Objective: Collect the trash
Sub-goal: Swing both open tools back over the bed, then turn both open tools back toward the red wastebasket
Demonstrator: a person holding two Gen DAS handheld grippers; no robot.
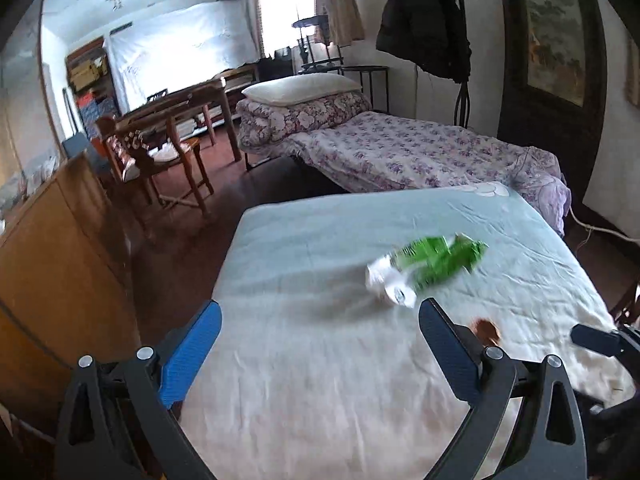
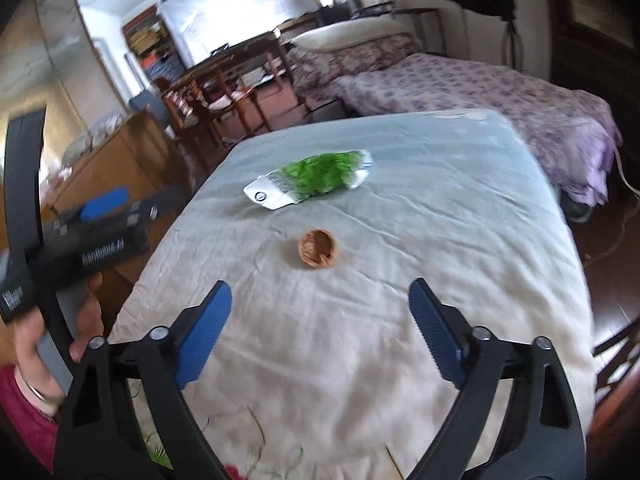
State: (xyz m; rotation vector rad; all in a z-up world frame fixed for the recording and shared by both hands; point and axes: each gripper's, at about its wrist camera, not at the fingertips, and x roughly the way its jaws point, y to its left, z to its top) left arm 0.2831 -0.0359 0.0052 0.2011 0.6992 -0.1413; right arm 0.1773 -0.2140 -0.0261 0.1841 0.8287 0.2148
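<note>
over the pale bedsheet (image 2: 400, 320), both my grippers hang released and empty, the right gripper (image 2: 320, 332) just short of the walnut half-shell (image 2: 319, 249), which i should straddle squarely before pinching, the left gripper (image 1: 320, 344) near the green-and-white wrapper (image 1: 426, 266) beyond.

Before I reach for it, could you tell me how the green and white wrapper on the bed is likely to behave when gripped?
The wrapper looks thin and crumpled, so it will probably flex and crush rather than stay stiff. Lying flat on the soft sheet, it may slide or bunch the cloth if pushed. It seems light and unlikely to roll.
</note>
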